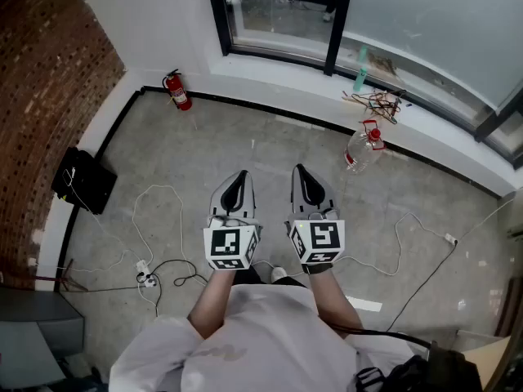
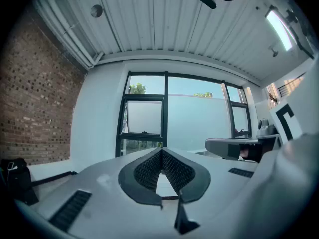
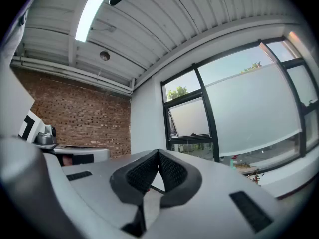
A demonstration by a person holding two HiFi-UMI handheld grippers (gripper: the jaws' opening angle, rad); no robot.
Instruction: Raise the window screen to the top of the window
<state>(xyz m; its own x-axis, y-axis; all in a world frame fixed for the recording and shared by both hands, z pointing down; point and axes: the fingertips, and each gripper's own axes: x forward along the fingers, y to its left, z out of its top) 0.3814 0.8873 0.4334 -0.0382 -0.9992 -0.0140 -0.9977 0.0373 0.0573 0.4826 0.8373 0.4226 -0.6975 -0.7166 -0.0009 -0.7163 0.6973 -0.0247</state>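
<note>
The window screen (image 1: pixel 433 23) is a pale translucent sheet over the wide right pane of the black-framed window; its lower edge hangs a little above the sill. It also shows in the left gripper view as the frosted screen (image 2: pixel 199 123) and in the right gripper view as the same screen (image 3: pixel 254 108). My left gripper (image 1: pixel 237 178) and right gripper (image 1: pixel 301 172) are side by side in front of my body, level, well short of the window. Both are shut with nothing between their pads, as seen at the left gripper (image 2: pixel 162 151) and the right gripper (image 3: pixel 158 152).
A red fire extinguisher (image 1: pixel 177 89) stands in the left corner by the brick wall (image 1: pixel 41 80). A plastic bottle (image 1: pixel 362 147) stands below the sill, which carries a green bottle (image 1: pixel 360 70) and tangled wires (image 1: pixel 377 102). A black box (image 1: pixel 84 180) and cables (image 1: pixel 163 243) lie on the floor.
</note>
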